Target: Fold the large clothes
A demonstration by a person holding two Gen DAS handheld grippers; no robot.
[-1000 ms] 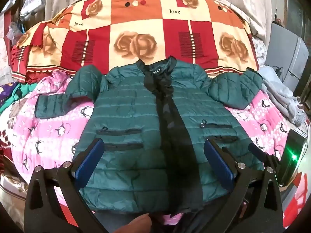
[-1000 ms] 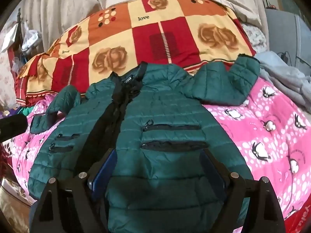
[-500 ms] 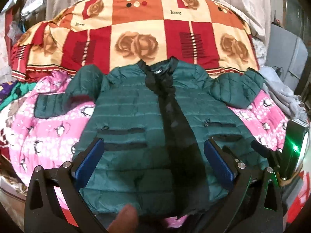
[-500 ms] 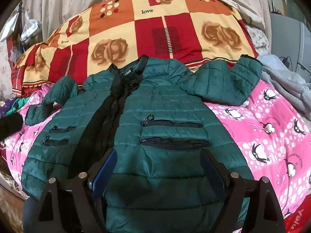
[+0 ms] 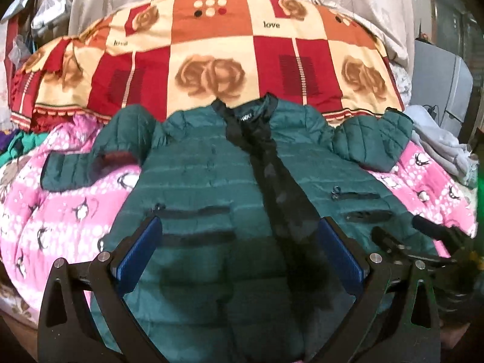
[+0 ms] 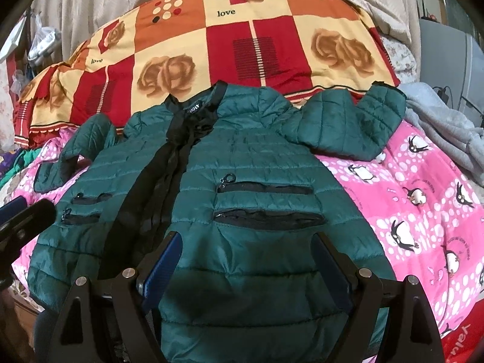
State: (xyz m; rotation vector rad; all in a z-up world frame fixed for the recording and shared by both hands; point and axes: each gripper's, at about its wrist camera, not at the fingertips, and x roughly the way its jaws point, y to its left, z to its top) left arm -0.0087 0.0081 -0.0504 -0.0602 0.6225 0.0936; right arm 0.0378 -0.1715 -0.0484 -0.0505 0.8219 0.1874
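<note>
A dark green quilted jacket (image 5: 205,187) lies front up on a pink penguin blanket (image 5: 60,205), collar away from me, black lining open down the middle. It also shows in the right wrist view (image 6: 257,166). Its left sleeve (image 5: 90,157) bends outward; its right sleeve (image 6: 348,121) is folded up at the shoulder. My left gripper (image 5: 240,248) is open above the jacket's lower left panel. My right gripper (image 6: 246,260) is open above the lower right panel, below the pocket zips. The right gripper's fingers (image 5: 423,236) show at the left view's right edge.
A red, orange and cream rose-patterned quilt (image 5: 211,60) is heaped behind the jacket. Grey clothes (image 6: 447,133) lie at the right on the bed. A grey appliance (image 6: 459,60) stands at the far right. Bags and clutter (image 6: 39,45) hang at the far left.
Both grippers have drawn back and lifted slightly, so more of the jacket's hem shows. The jacket has not moved. Both grippers stay open.
</note>
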